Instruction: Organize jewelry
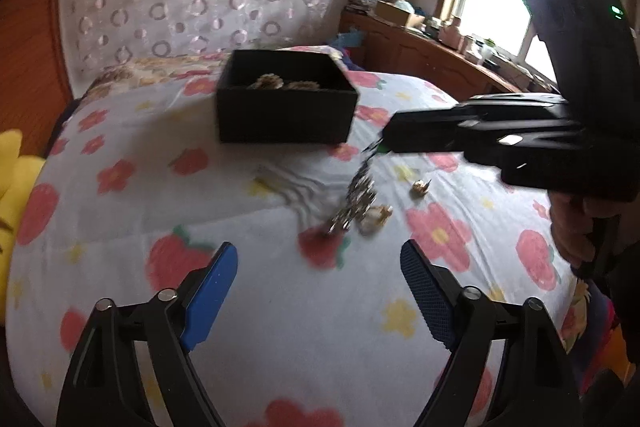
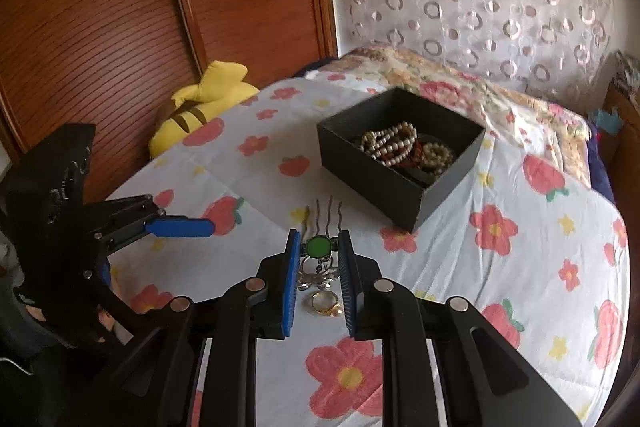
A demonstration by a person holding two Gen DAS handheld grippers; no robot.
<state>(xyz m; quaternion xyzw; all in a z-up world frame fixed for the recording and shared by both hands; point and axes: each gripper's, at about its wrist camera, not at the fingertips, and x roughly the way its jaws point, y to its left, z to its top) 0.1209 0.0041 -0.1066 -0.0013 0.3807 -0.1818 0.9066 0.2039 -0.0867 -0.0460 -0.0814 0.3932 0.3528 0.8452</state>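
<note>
Left gripper (image 1: 320, 291): fingers spread wide, nothing between them, hovering above the bed (image 1: 200, 195) short of the loose pieces. No part in the pick as it stands.

Middle of the bed: black box (image 2: 394, 183) sits open, well beyond the loose jewelry. Bead strings (image 2: 394, 143) are already heaped inside, so part of the sorting looks done.

Right gripper (image 2: 319, 275): fingers drawn in to a narrow gap around a hair comb (image 2: 319, 247) with a green stone; its wavy prongs point toward the box. In the left wrist view the comb hangs blurred below the fingers, apparently lifted off the sheet. Whether the pads truly pinch it or only bracket it, I cannot tell.

Under the gripper a gold ring (image 2: 325, 303) lies on the sheet, and a small gold piece (image 1: 421, 186) rests further right, apart from it.

Step in hand, by my reading: picking up the comb. Next move calls for a firm hold, a carry forward over the box rim, then a release clear of the beads. The ring and small piece remain to be collected.
</note>
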